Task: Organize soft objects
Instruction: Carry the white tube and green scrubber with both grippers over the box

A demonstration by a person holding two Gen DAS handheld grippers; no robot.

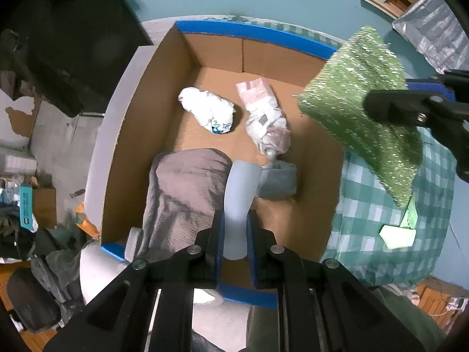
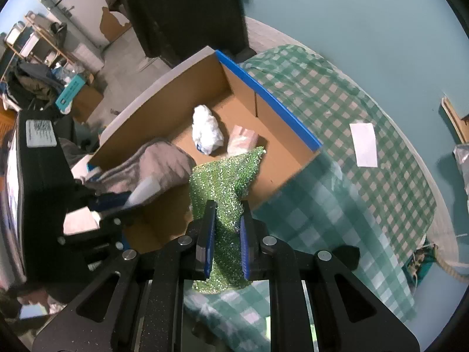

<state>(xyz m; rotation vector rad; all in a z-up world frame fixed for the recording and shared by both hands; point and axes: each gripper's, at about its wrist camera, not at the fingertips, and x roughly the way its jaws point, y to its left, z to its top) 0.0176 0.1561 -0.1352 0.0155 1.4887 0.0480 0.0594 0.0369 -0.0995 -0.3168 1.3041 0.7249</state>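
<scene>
My left claw (image 1: 236, 234) pinches a pale sock (image 1: 241, 187), right claw (image 2: 224, 237) clamps green sequin fabric (image 2: 225, 176); dangling ends may snag the box (image 2: 272, 96) rim.

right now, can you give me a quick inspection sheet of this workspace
surface: green checked tablecloth under an open cardboard box.
job's things: in the box, a white bundle, a pink-white bundle, grey cloth, a grey roll.
clutter: white paper on the cloth.
grippers: left gripper shut on a pale blue strip; right gripper shut on a green sequin cloth.
cables: nothing seen.
surroundings: teal floor, shelving.
</scene>
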